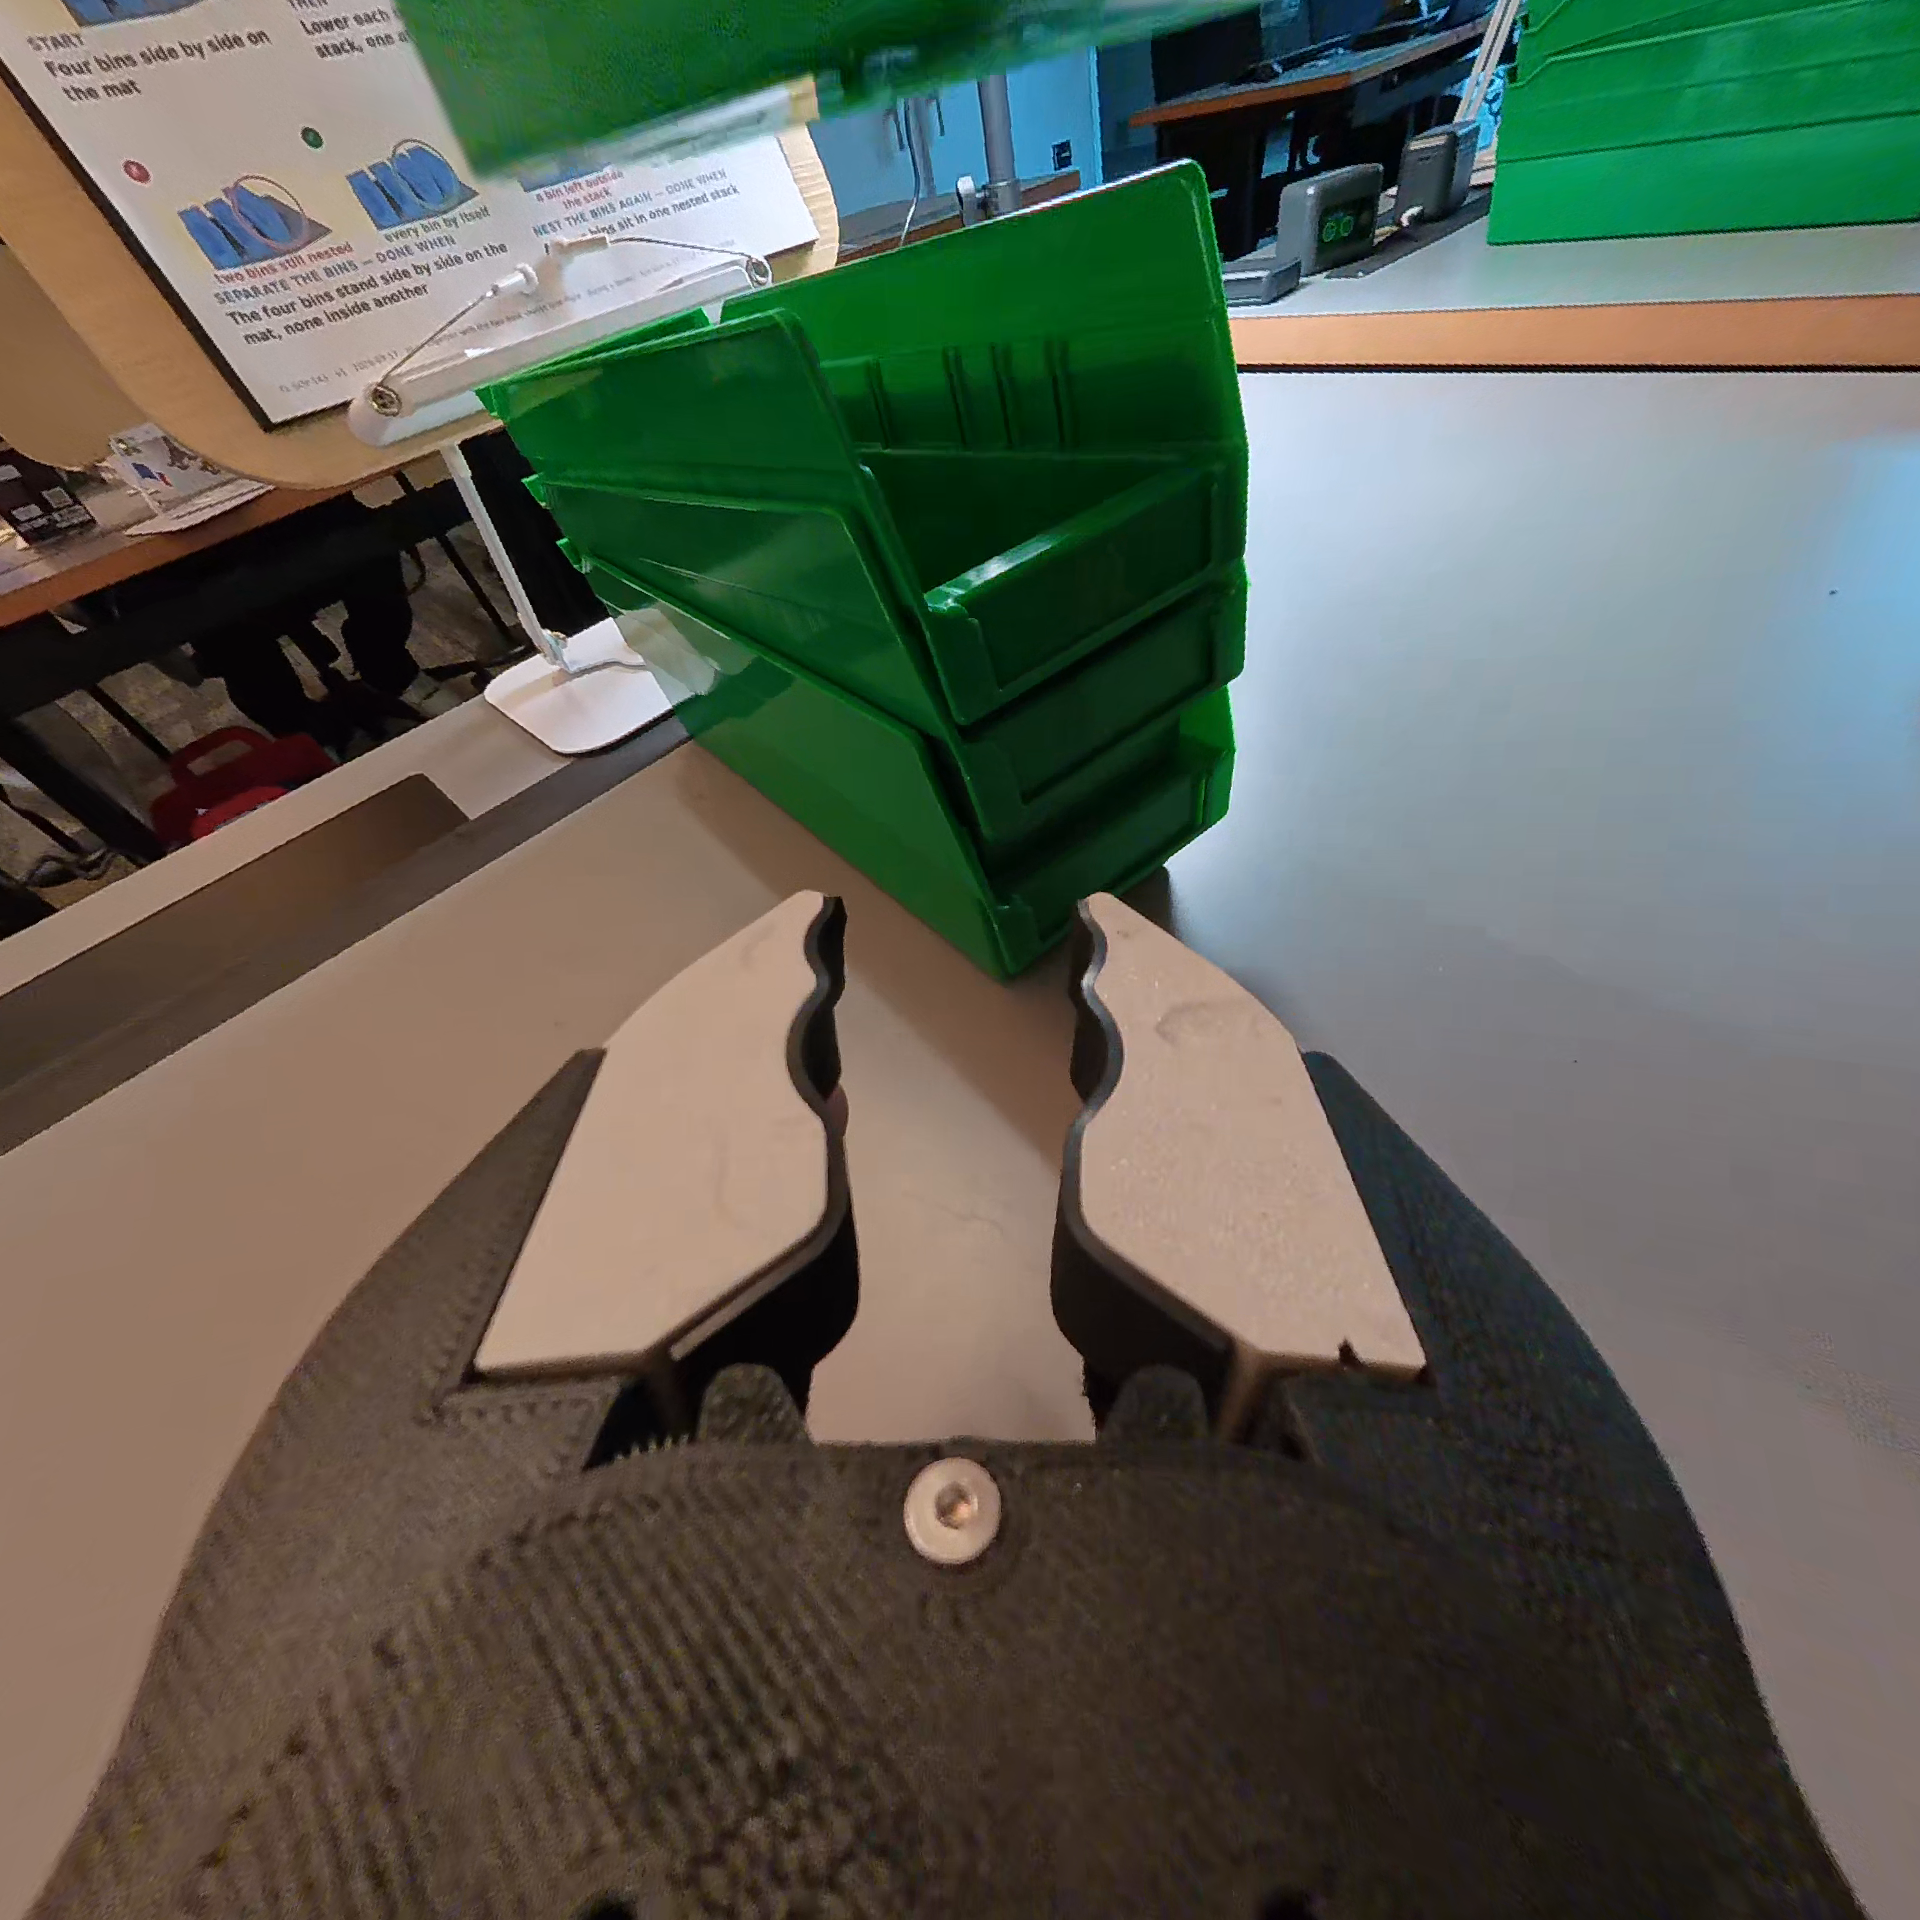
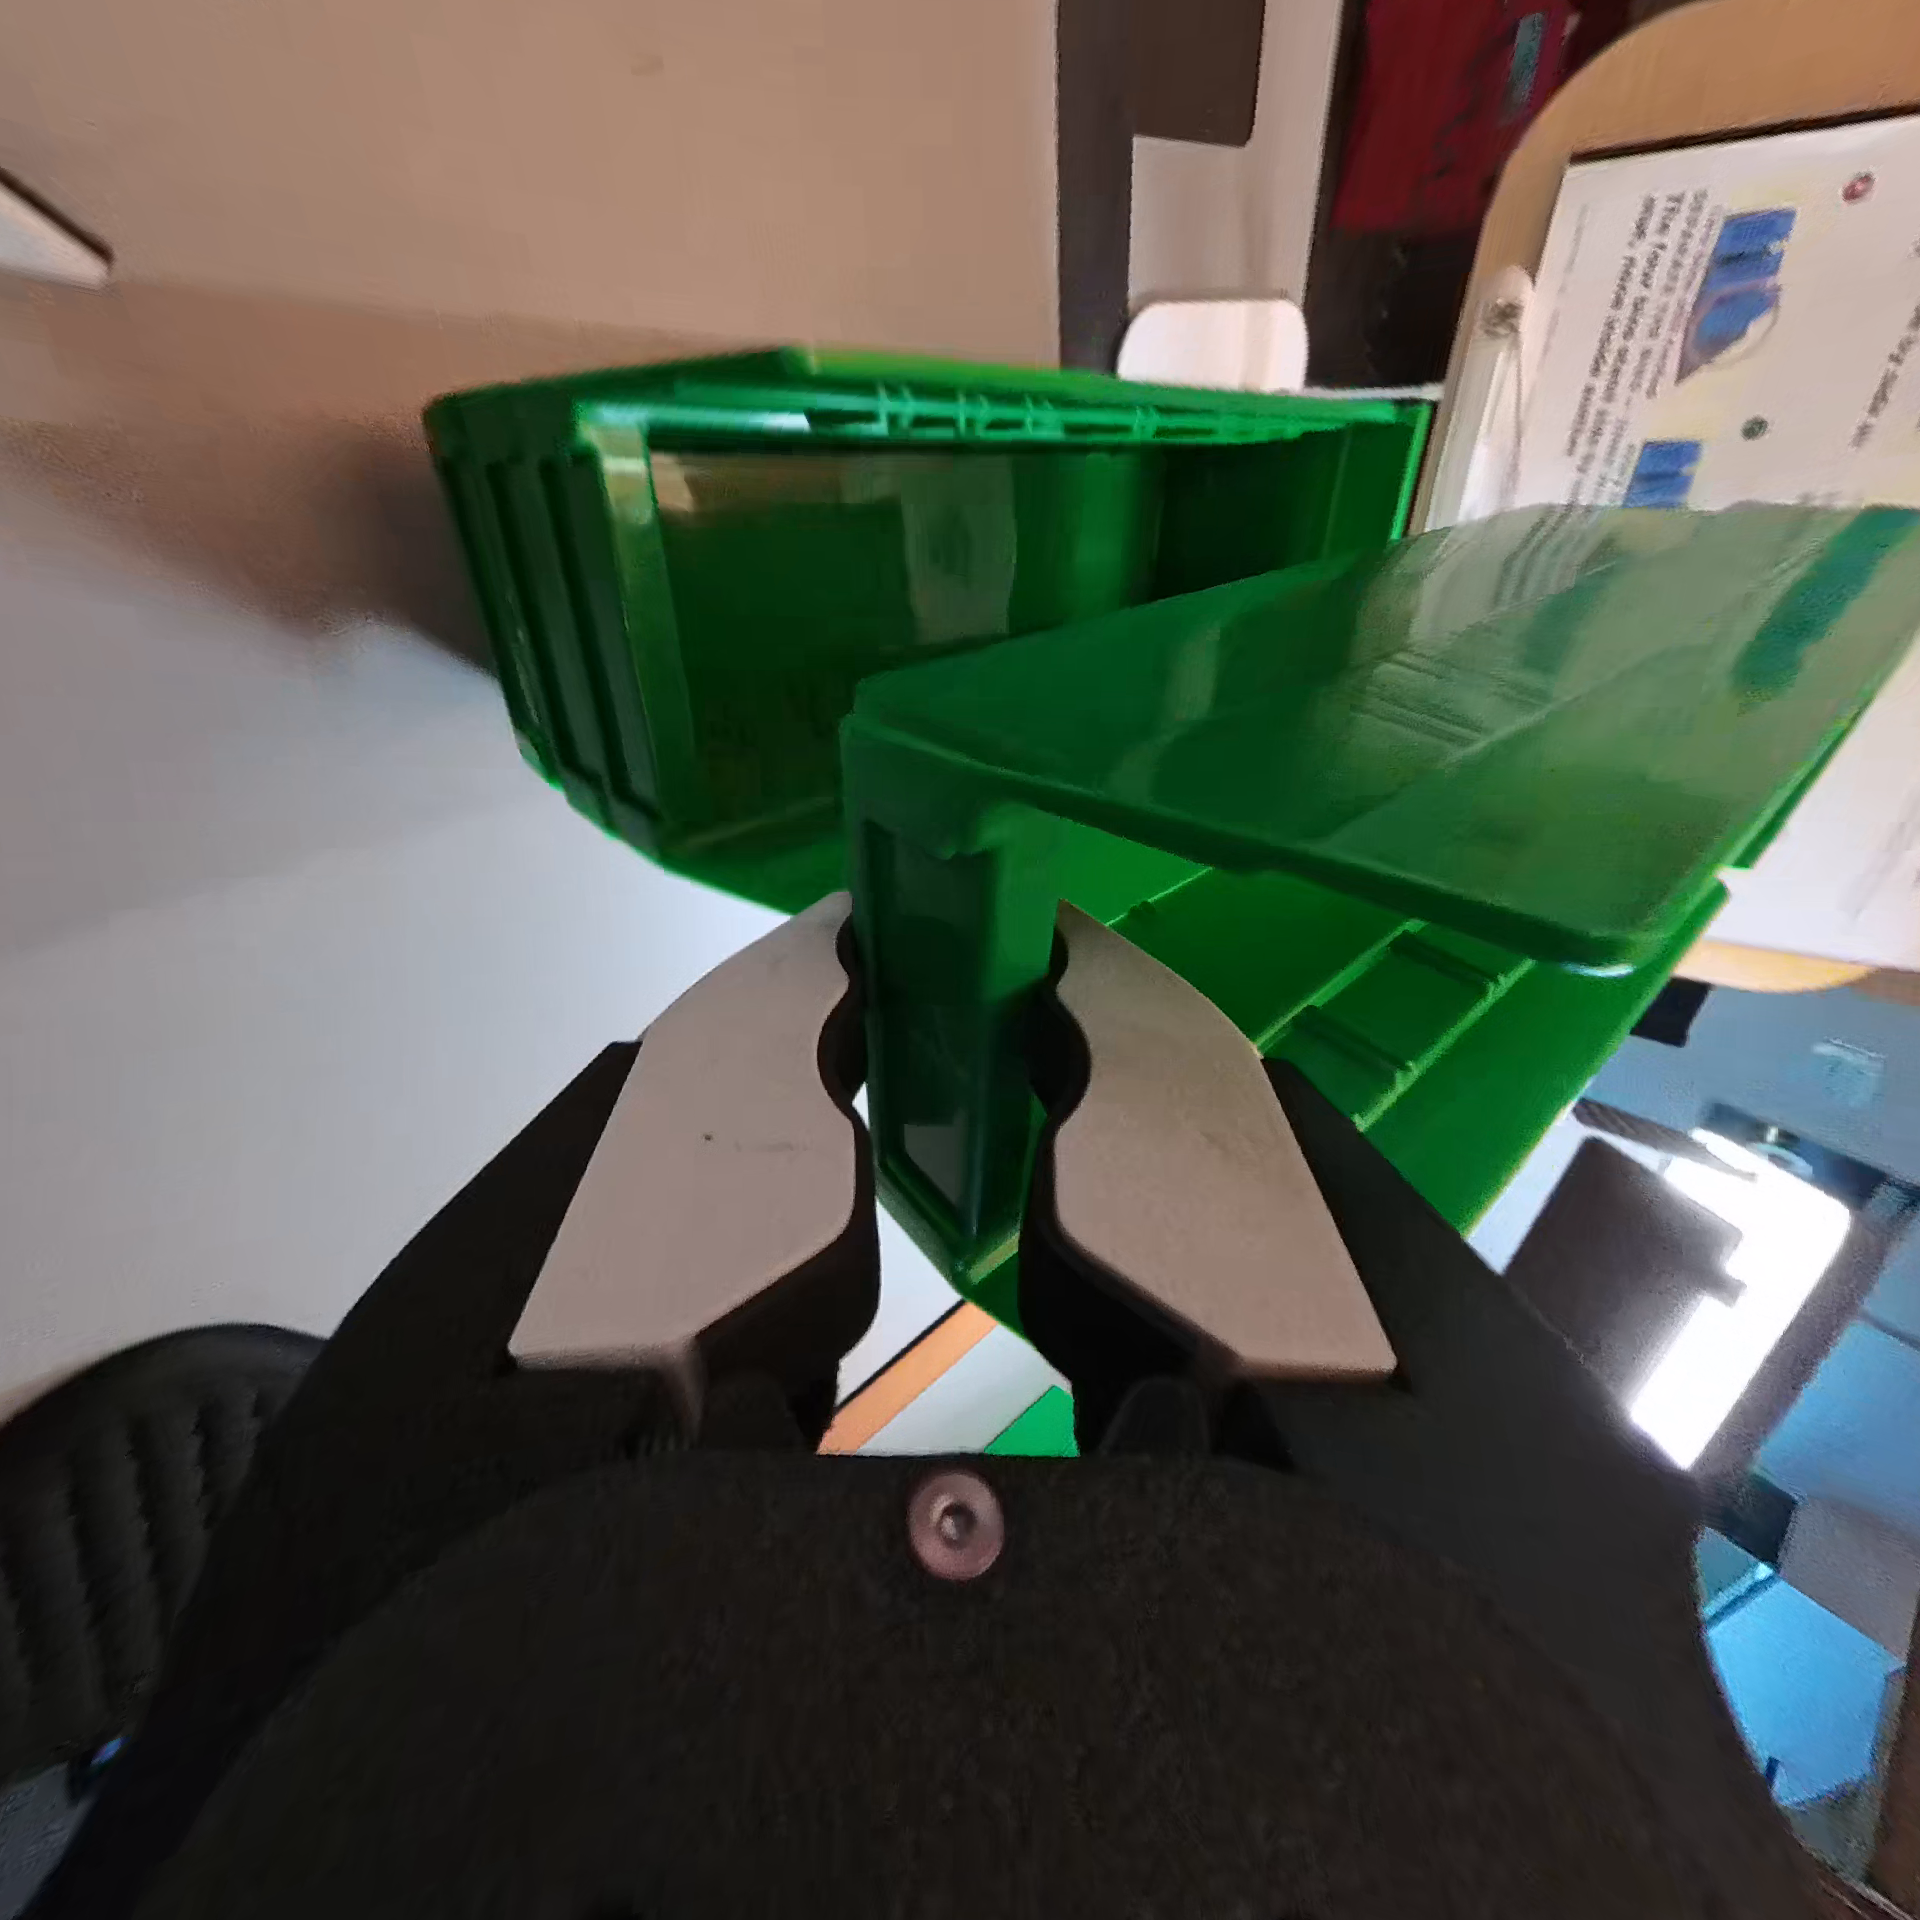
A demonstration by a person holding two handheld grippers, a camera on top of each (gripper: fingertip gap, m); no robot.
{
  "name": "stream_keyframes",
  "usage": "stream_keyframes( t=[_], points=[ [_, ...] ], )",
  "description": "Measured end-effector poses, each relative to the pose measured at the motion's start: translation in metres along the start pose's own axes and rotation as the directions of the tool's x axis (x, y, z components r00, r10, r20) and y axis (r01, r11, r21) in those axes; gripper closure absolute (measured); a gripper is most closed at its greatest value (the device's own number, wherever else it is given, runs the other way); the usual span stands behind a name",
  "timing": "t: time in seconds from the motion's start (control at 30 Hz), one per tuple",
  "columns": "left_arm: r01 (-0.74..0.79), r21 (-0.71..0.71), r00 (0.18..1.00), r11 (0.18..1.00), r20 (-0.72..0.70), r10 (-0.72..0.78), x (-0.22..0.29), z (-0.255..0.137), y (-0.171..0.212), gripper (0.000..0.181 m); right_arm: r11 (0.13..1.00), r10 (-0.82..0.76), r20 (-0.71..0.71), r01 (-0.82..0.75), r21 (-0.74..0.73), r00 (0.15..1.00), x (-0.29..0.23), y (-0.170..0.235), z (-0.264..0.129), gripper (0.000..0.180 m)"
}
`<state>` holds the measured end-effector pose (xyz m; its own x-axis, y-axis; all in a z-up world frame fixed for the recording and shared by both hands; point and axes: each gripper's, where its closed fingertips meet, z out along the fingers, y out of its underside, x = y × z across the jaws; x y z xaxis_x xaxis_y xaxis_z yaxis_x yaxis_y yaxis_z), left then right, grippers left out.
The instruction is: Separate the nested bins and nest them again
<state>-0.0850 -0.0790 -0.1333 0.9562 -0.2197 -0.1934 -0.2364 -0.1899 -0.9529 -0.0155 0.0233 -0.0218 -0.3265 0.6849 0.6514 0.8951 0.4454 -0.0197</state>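
The right gripper (image 2: 951, 1049) pinches one green bin (image 2: 1299, 831) by its front lip, up in the air, while the stack (image 1: 935, 623) sits at twelve o'clock from the open, empty left gripper (image 1: 956, 956).

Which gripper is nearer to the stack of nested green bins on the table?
Left. The left gripper is open, its fingertips right at the lowest front corner of the stack. The right gripper holds a separate green bin raised, apart from the stack.
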Motion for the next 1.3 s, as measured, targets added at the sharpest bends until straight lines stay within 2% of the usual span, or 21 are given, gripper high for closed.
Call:
stream_keyframes(
  t=[0.2,0.37,0.43,0.5,0.67,0.77,0.9,1.13,1.3],
  points=[
    [-0.001,0.015,1.000,1.000,0.007,0.001,-0.002,-0.003,-0.004,0.139,0.998,-0.005,0.102,0.011,-0.060,0.995,-0.023,-0.027,0.038,0.151],
    [0.002,0.022,1.000,1.000,0.008,-0.003,-0.004,-0.004,-0.005,0.139,0.994,-0.099,0.047,0.100,-0.035,0.994,-0.031,-0.031,0.056,0.143],
    [0.004,0.021,1.000,1.000,0.007,-0.004,-0.004,-0.004,-0.005,0.139,0.993,-0.118,0.017,0.118,-0.003,0.993,-0.035,-0.033,0.052,0.135],
    [0.006,0.020,1.000,1.000,0.007,-0.006,-0.004,-0.004,-0.005,0.139,0.991,-0.123,-0.017,0.124,0.054,0.992,-0.036,-0.035,0.041,0.136],
    [0.016,0.019,1.000,1.000,0.004,-0.016,-0.003,-0.004,-0.004,0.139,0.963,-0.011,-0.023,0.017,0.268,1.000,-0.037,-0.034,-0.001,0.136],
    [0.023,0.020,1.000,1.000,0.005,-0.023,-0.004,-0.004,-0.004,0.139,0.904,0.122,-0.001,-0.111,0.414,0.993,-0.038,-0.018,-0.022,0.136],
    [0.039,0.008,0.999,0.999,-0.001,-0.039,-0.003,-0.001,0.000,0.139,0.763,0.312,0.073,-0.296,0.575,0.947,-0.048,0.018,-0.028,0.135],
    [0.054,-0.013,0.999,0.998,-0.009,-0.054,0.000,0.008,0.008,0.139,0.525,0.551,0.213,-0.533,0.663,0.807,-0.100,0.084,0.027,0.127],
    [0.082,0.001,0.996,0.997,-0.022,-0.082,0.003,0.020,0.009,0.139,0.363,0.634,0.250,-0.567,0.740,0.732,-0.119,0.097,0.057,0.127]
  ],
)
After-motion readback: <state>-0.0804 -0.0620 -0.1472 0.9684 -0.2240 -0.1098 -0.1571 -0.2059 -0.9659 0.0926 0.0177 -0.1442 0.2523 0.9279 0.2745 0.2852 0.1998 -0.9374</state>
